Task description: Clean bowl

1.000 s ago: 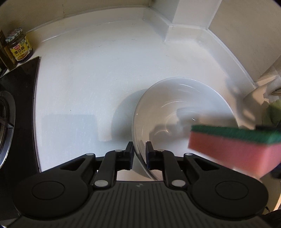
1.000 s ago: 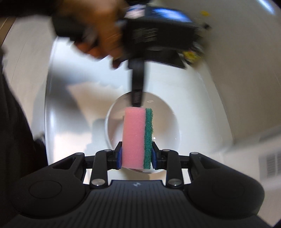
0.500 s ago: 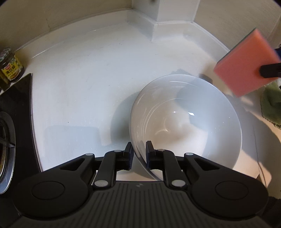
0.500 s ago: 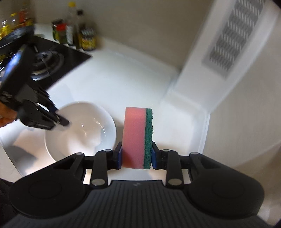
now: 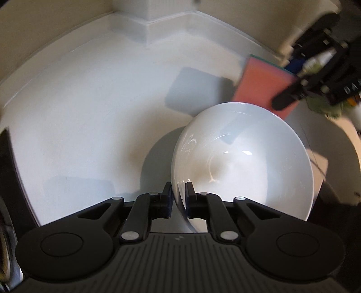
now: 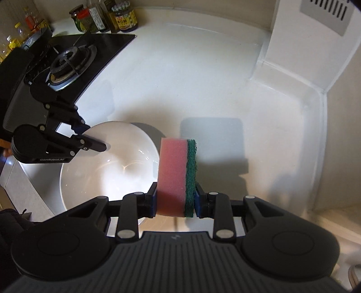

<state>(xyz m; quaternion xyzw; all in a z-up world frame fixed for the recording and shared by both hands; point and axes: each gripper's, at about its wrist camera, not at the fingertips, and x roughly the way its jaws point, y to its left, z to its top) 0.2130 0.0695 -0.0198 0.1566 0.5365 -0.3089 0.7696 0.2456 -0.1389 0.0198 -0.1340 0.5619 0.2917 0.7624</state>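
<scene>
White bowl on table — my left gripper is closing on its rim; right gripper is pinching pink-green sponge.

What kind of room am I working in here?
Most likely a home kitchen. A gas stove burner sits in a black glass hob beside a white countertop, with jars and bottles of condiments lined up along the wall behind it.
</scene>
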